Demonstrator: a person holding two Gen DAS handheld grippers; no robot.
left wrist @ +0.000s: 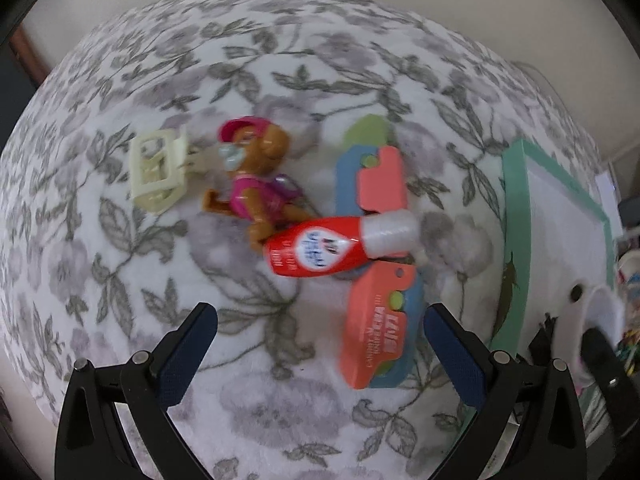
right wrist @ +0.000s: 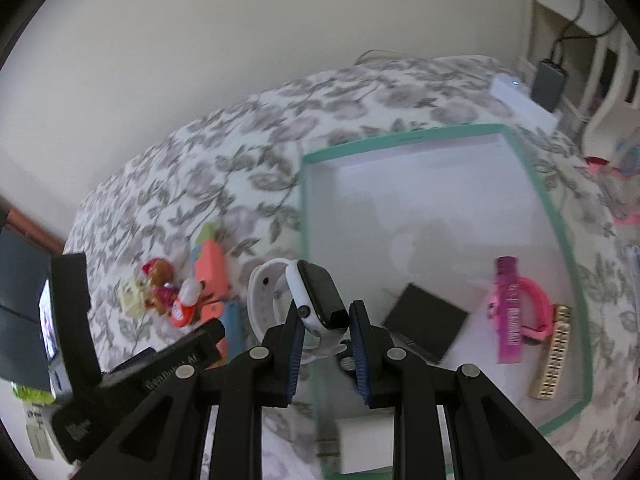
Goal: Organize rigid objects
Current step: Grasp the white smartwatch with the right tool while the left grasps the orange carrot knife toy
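Observation:
My right gripper (right wrist: 325, 312) is shut on a white smartwatch (right wrist: 316, 300) with a black face, held over the near left rim of the teal-edged white box (right wrist: 400, 138). My left gripper (left wrist: 320, 340) stands open above the floral blanket with nothing between its fingers. Ahead of it lie a red bottle with a white cap (left wrist: 336, 246), a coral and blue toy (left wrist: 376, 264), a brown dog figure in pink (left wrist: 256, 184) and a cream plastic clip (left wrist: 158, 168). The box's corner (left wrist: 516, 200) shows at the right in the left wrist view.
Inside the box lie a black square case (right wrist: 426, 320), a pink tube with a pink band (right wrist: 510, 312) and a gold bar (right wrist: 554, 352). The floral blanket (right wrist: 240, 152) ends at a wall behind. A charger and cables (right wrist: 548, 80) sit at the far right.

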